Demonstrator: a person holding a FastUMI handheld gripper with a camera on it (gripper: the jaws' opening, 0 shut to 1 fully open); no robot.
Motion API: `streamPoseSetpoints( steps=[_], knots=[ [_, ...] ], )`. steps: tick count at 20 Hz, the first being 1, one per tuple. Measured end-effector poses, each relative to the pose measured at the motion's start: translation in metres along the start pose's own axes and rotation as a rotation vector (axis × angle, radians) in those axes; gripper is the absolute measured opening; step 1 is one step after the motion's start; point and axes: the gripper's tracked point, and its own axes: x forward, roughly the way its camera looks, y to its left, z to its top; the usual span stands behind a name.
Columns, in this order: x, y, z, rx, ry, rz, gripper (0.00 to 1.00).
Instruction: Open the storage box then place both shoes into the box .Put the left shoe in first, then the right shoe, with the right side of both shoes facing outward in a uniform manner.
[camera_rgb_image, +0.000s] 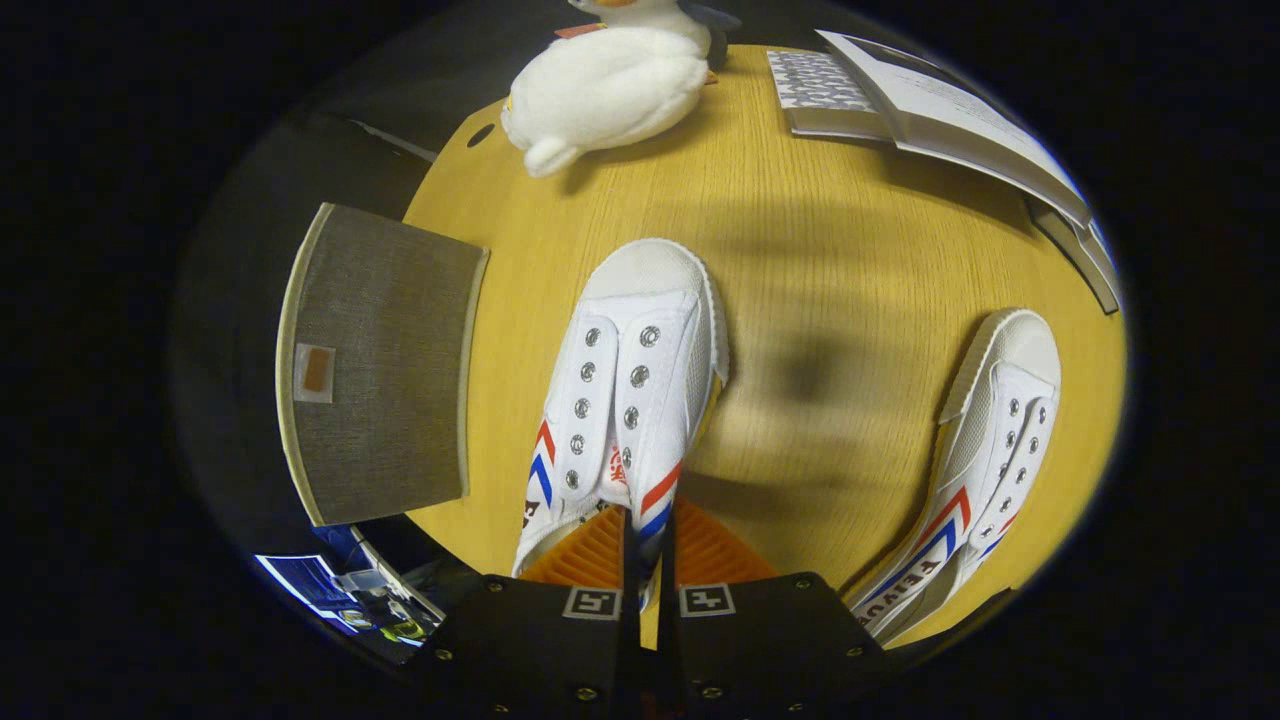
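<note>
My gripper (648, 522) is shut on the right side wall of a white canvas shoe (630, 380) with red and blue stripes, near its heel opening. The shoe's toe points away from me over the wooden table (800, 230), and it looks lifted a little off the top. The second matching shoe (985, 450) lies to the right, near the table's edge, its toe also pointing away. The grey fabric storage box (385, 360) stands to the left of the held shoe, beside the table's left edge. I see a flat grey panel with a small tab; whether it is open I cannot tell.
A white plush duck (610, 85) sits at the far side of the table. Open booklets (930, 100) lie at the far right. Bare wood stretches between the two shoes.
</note>
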Motion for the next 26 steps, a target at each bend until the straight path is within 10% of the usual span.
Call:
streamPoseSetpoints(
  steps=[16, 26],
  knots=[
    [-0.126, 0.129, 0.05, -0.226, -0.147, 0.077, 0.06],
    [-0.118, 0.256, 0.065, -0.437, -0.137, 0.144, 0.07]
  ],
)
